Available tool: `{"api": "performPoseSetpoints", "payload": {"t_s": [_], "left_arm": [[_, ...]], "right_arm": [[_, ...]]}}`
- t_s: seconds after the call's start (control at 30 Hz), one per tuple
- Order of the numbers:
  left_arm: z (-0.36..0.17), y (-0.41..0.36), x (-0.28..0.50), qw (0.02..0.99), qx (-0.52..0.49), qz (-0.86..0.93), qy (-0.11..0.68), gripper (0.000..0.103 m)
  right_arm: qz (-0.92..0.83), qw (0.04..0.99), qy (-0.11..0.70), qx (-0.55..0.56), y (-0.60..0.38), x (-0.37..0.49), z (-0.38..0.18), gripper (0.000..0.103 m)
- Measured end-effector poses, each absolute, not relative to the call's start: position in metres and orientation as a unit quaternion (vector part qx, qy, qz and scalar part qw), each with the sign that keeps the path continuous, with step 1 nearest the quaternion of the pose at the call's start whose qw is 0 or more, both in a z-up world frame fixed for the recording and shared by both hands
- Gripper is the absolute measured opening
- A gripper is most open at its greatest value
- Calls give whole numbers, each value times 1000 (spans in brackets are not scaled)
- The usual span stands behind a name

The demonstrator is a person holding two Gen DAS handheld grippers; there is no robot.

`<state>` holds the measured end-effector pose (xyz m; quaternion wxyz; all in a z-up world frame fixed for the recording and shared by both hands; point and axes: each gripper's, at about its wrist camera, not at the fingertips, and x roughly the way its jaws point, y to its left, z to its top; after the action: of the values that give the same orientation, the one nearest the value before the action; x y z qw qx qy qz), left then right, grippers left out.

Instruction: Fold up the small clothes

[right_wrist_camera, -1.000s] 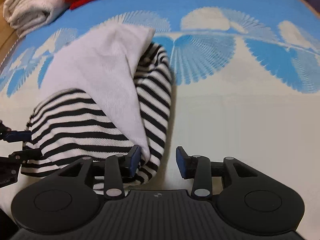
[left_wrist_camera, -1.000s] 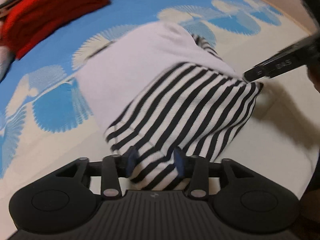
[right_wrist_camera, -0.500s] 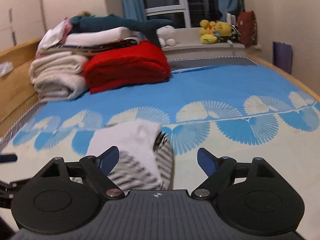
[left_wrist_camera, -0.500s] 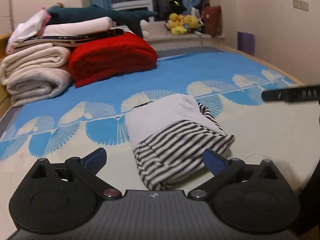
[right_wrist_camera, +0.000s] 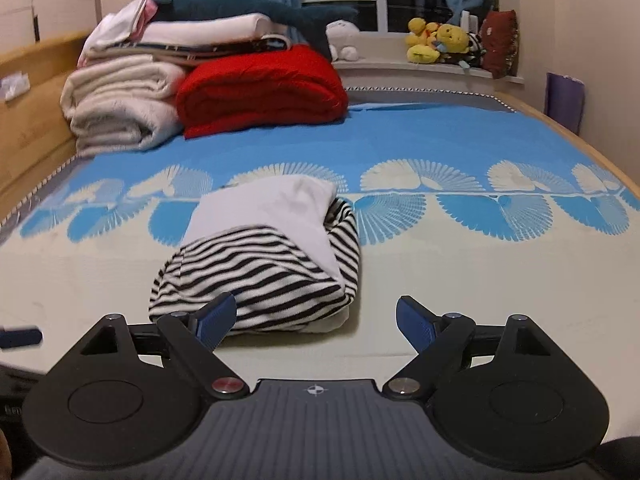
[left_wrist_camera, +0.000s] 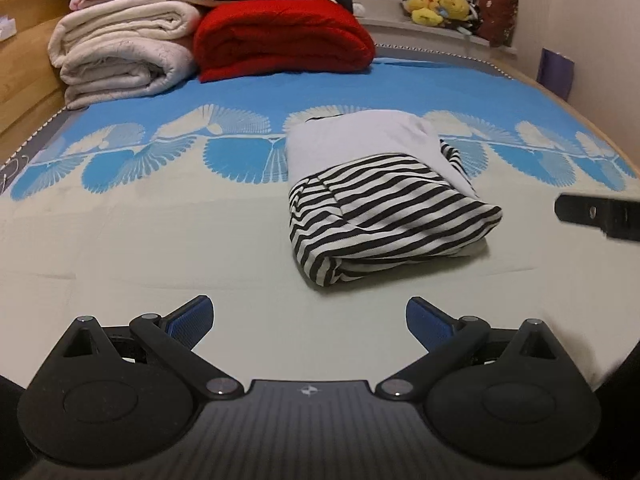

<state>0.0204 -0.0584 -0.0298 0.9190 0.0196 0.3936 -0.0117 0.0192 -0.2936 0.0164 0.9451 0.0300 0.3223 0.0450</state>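
Note:
A small folded garment (left_wrist_camera: 384, 200), white on its far half and black-and-white striped on its near half, lies on the blue-and-cream bed sheet (left_wrist_camera: 160, 240). My left gripper (left_wrist_camera: 310, 314) hovers in front of it, open wide, with only bare sheet between its blue pads (left_wrist_camera: 192, 316). In the right wrist view the same garment (right_wrist_camera: 264, 256) lies just beyond my right gripper (right_wrist_camera: 316, 316), which is open and apart from the cloth. A black finger of the right gripper (left_wrist_camera: 596, 216) shows at the right edge of the left wrist view.
Folded cream blankets (left_wrist_camera: 120, 52) and a red blanket (left_wrist_camera: 280, 36) are stacked at the head of the bed. A wooden bed frame (right_wrist_camera: 24, 128) runs along the left. Plush toys (right_wrist_camera: 436, 42) sit on the windowsill. A purple object (right_wrist_camera: 564, 96) leans on the right wall.
Both grippers were closed on the striped edge of the garment. They have let go, opened wide and drawn back and upward. The garment now lies folded on the sheet.

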Motion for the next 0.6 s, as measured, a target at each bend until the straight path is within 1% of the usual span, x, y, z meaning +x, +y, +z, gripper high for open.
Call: {"api": "performPoseSetpoints", "payload": {"t_s": [0.17,0.6], "left_arm": [[-29,-56,28,915,-6,-16,402,102],[-37,-43,42,915,-33,2,402,102]], "right_arm": [[51,938,342,21,-287,23,9,88],[62,934,353,3,-273,33,2,88]]}}
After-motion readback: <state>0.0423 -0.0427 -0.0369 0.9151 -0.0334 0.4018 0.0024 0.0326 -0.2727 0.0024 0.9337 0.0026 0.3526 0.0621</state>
